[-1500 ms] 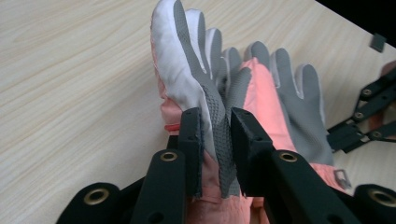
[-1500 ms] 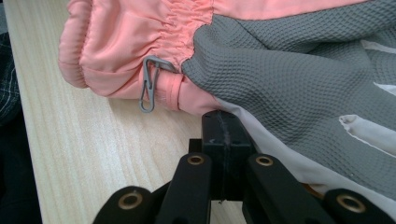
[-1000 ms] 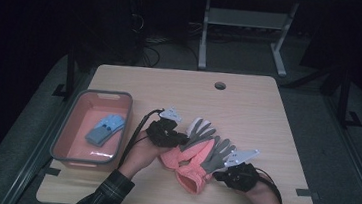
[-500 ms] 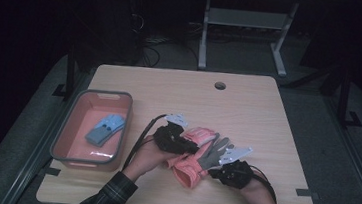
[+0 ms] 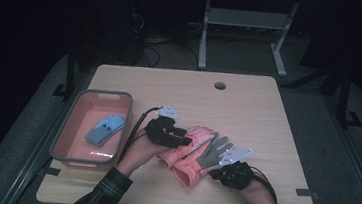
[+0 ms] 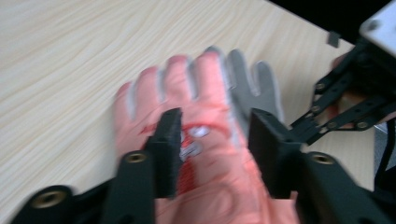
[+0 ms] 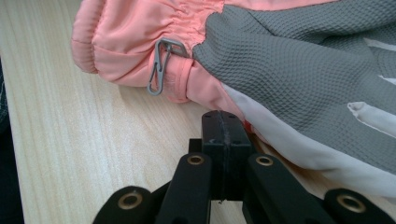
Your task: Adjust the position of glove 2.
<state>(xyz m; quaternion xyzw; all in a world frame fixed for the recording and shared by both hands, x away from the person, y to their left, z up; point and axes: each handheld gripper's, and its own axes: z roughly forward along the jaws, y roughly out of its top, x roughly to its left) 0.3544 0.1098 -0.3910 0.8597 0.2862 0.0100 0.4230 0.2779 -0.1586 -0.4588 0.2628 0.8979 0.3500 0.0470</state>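
Gloves: pink-and-grey pair stacked at lower centre of the high view, pink glove point(image 5: 190, 150) folded over the grey-palmed glove point(image 5: 216, 149), long axis running from cuffs at lower left up to fingertips at upper right.

Left gripper point(image 5: 179, 136) sits over the back of the pink glove. In the left gripper view its jaws straddle the glove's back point(image 6: 205, 135) and have just been opening; pads look clear of the fabric, so released, glove between them but not pinched.

Right gripper point(image 5: 227, 173) at lower right of the stack, jaws clenched flat together in the right gripper view point(image 7: 223, 133), tips at the white edge of the grey-palmed glove point(image 7: 308, 70); can't tell if any fabric is pinched. Metal clip point(image 7: 159, 65) on the cuff sits just above and left of the jaws.

Red bin point(image 5: 65, 131) with a blue glove point(image 5: 105, 129) is at left of frame, on the left gripper's side, so that hand is nearer for a drop. Judgement: pair must travel left, crosswise to its long axis.
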